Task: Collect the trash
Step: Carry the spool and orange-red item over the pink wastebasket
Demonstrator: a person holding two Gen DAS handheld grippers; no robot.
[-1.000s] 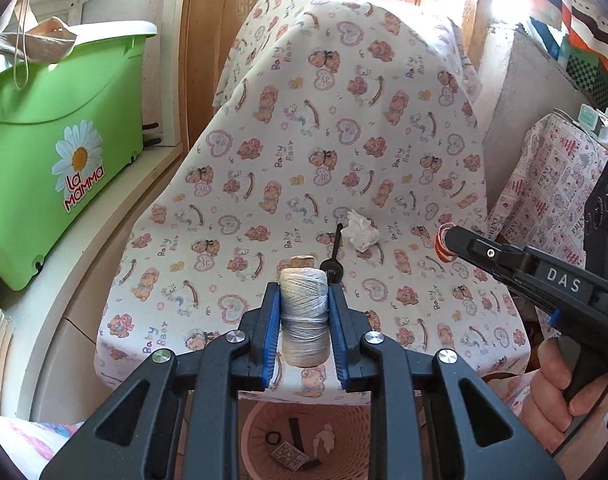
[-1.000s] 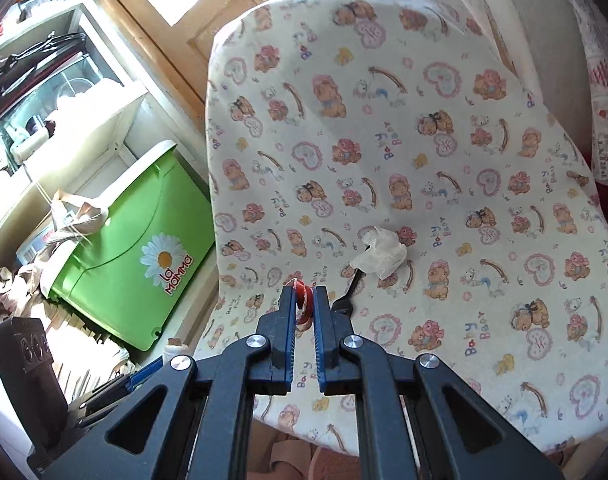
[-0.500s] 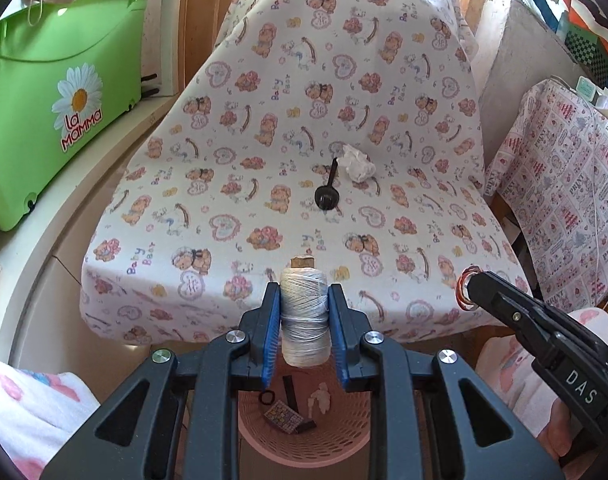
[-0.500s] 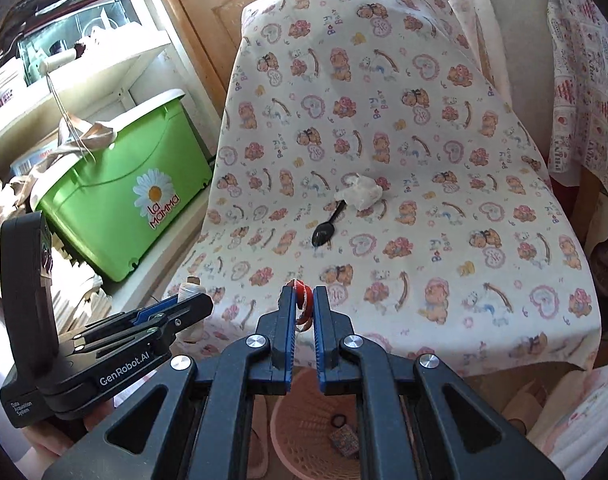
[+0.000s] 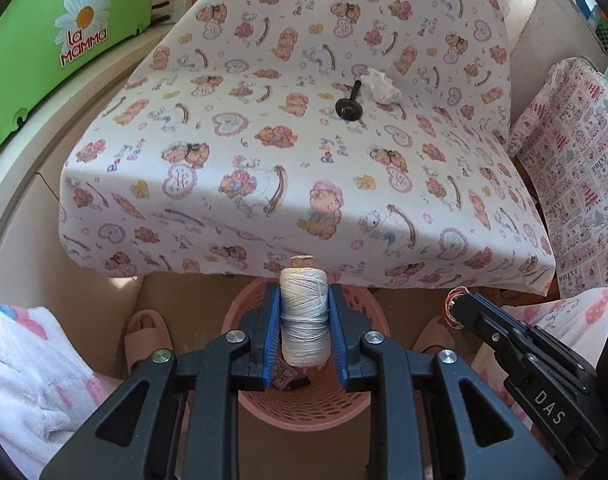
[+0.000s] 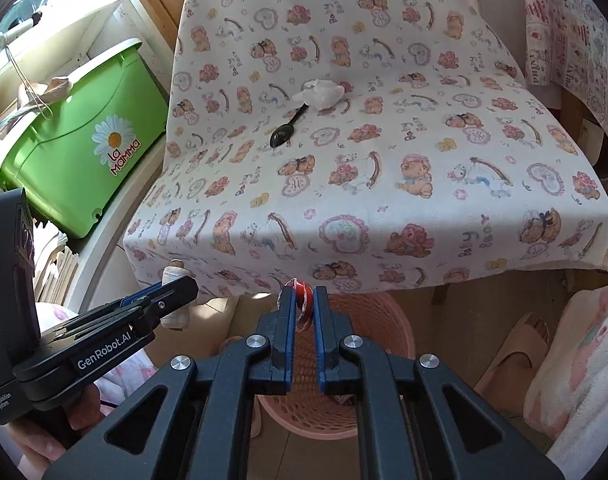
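My left gripper (image 5: pixel 304 300) is shut on an upright spool of off-white thread (image 5: pixel 304 320), held over the pink mesh basket (image 5: pixel 356 412) on the floor. My right gripper (image 6: pixel 302 300) is shut on a small red-and-white coil of cord (image 6: pixel 301 298), just above the same basket (image 6: pixel 368 320). In the left wrist view the right gripper (image 5: pixel 456 304) shows at lower right with the coil (image 5: pixel 452 300) at its tip. On the bear-print chair cover (image 5: pixel 287 160) lie a crumpled white tissue (image 5: pixel 382 86) and a black spoon (image 5: pixel 350 106).
A green lidded box (image 6: pixel 79 136) sits on a white ledge to the left. A printed cloth (image 5: pixel 576 184) hangs at the right. The person's slippered feet (image 5: pixel 145 332) (image 6: pixel 516 348) stand either side of the basket, in which several small dark scraps (image 5: pixel 287 378) lie.
Both grippers have come down and back from over the chair seat to its front edge, above the basket, each still holding its item. The tissue and spoon have stayed put.
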